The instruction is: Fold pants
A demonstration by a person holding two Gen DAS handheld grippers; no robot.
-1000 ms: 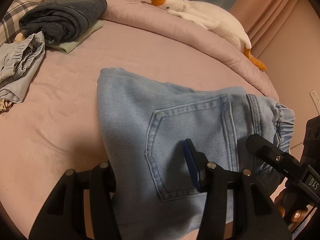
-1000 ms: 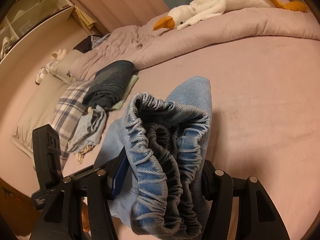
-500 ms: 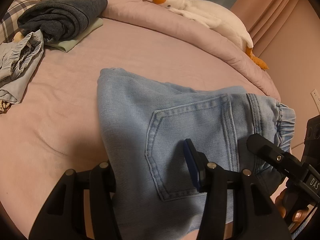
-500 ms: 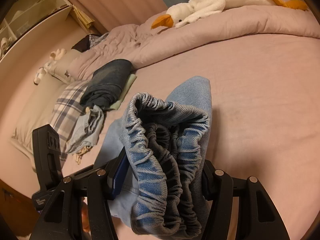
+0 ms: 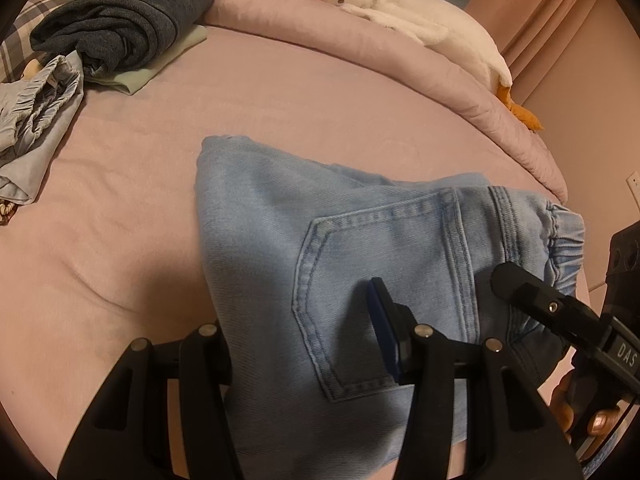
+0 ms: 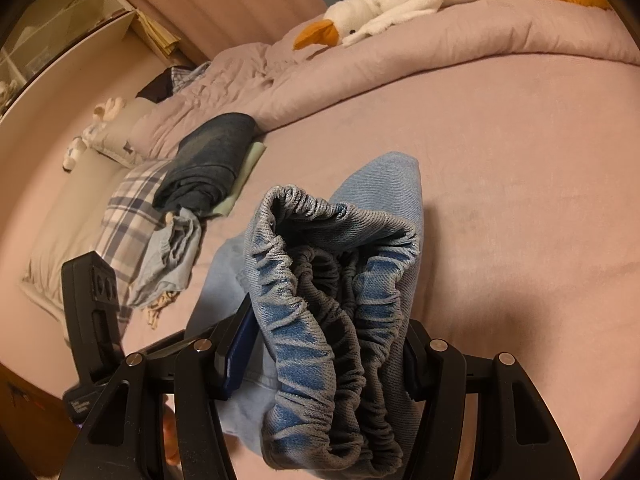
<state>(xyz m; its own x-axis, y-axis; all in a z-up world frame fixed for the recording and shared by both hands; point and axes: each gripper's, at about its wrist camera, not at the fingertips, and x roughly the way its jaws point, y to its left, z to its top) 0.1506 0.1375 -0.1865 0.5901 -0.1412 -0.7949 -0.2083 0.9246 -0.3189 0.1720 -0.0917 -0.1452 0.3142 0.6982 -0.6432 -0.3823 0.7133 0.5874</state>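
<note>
Unmoved pants point(image 5: 360, 248), bare bedsheet point(image 5: 132, 208) leftward

Pants point(image 5: 304, 240) lie on the bed point(image 5: 120, 248); clothes pile point(image 5: 120, 28) far left, plush goose point(image 5: 420, 20) behind.

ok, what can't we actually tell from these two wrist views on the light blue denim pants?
- Left wrist view: the left gripper has its left finger under the light blue denim pants, so its pad contact is hidden.
- Left wrist view: the pants' near hem is cut off by the bottom edge.
- Right wrist view: the bunched elastic waistband fills the right gripper and covers its right pad.
- Both views: how many layers are folded is unclear.
</note>
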